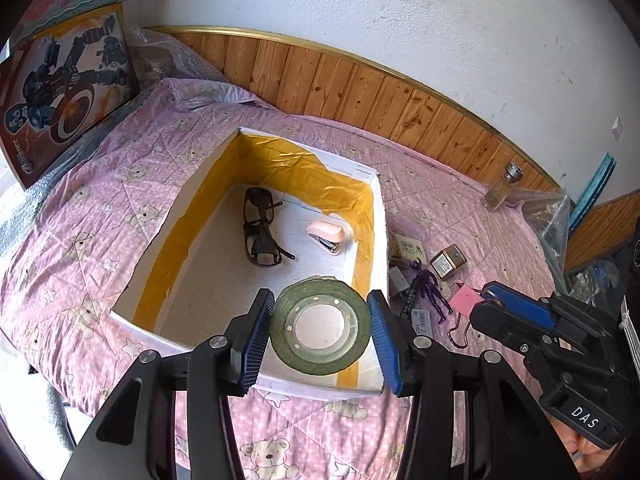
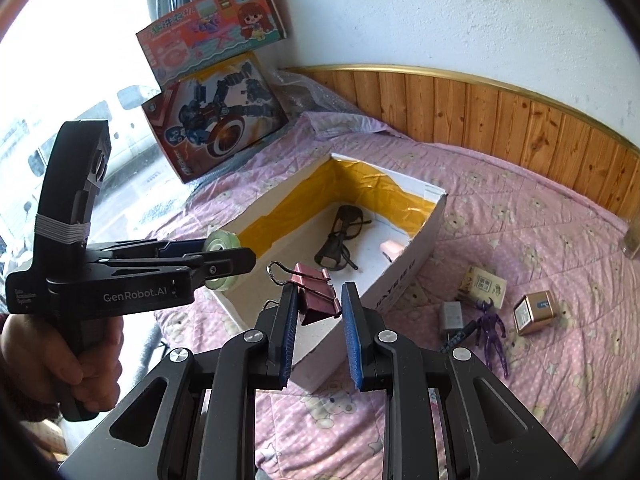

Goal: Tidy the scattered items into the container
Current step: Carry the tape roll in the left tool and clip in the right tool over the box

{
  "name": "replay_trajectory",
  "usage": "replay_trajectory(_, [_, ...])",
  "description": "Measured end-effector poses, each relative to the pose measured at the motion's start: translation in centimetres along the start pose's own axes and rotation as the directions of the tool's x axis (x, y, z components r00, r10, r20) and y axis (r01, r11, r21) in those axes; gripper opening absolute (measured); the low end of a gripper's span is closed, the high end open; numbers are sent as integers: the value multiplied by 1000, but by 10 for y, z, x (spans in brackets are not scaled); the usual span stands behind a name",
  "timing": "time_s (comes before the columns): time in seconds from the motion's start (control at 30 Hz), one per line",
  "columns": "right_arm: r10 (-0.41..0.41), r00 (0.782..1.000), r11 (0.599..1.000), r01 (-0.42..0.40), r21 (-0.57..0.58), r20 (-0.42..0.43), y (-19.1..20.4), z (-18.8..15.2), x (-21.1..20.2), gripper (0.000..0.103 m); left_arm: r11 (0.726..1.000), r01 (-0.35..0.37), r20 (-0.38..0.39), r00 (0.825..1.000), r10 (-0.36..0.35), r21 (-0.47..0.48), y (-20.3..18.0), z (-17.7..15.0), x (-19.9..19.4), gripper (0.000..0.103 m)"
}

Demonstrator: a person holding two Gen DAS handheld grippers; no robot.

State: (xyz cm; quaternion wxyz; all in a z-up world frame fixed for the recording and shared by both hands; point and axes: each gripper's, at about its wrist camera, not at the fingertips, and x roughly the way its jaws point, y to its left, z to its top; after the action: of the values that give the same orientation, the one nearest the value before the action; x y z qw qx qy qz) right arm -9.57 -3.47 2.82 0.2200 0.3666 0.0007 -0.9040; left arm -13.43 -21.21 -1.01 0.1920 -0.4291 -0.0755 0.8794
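Holding a roll of tape (image 1: 319, 328) over the near end of the box (image 1: 280, 384), the left claw (image 1: 320, 332) has a blue pad at each side of the roll, which faces the camera; whether the pads press the rim or have just let go I cannot tell. From the right wrist view the roll sits between the fingers, above the near left wall.

The right claw (image 2: 320, 320), just right of the box's near corner, grips a pink binder clip (image 2: 316, 292) by its body, wire handles (image 2: 280, 270) sticking up and left. The clip looks light, stiff and springy; the smooth metal could slip, so the flat body is the place to hold it, not the wires.

Tape roll: light, rigid ring, safe to drop a short way; across the outer rim is the natural hold.

Inside the box, farther in: dark glasses (image 1: 260, 232) left of centre, a pink stapler (image 1: 326, 236) by the right wall. Glasses are fragile, so anything dropped should land clear of them.

On the bed (image 1: 100, 208), right of the box: a purple figure (image 2: 490, 330) with thin limbs, best taken by the torso; a grey adapter (image 2: 452, 316); a gold-edged small box (image 2: 534, 312); a cream packet (image 2: 482, 282). Farther right, near the wooden panel, a glass jar (image 1: 502, 188), likely heavier and breakable.

Judgement: well under way, several items left.
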Motion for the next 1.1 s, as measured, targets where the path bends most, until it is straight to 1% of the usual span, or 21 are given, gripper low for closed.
replay_trajectory(0.2, [19,999,1000,-19,1,-40,-10,20,24,23,999,-35,-28,999,35,-11,20,19,12,49])
replay_trajectory(0.3, [26,998,1000,-26,-3,-62,-14,30,38,23,999,-46,-57,997,45,-18,29,27,22,49])
replay_trajectory(0.57, [43,987,999,-43,1,-155,-27,55,89,23,997,-79,-124,989,76,-18,50,47,52,49])
replay_trajectory(0.87, [52,960,999,-48,23,-273,-50,82,149,23,995,-94,-227,970,88,-17,68,62,87,49])
replay_trajectory(0.97, [50,949,999,-47,17,-312,-54,89,167,23,995,-99,-250,964,92,-18,72,65,97,49])
replay_trajectory(1.1, [37,927,999,-42,-4,-373,-56,96,193,23,994,-106,-275,956,99,-10,76,68,108,49])
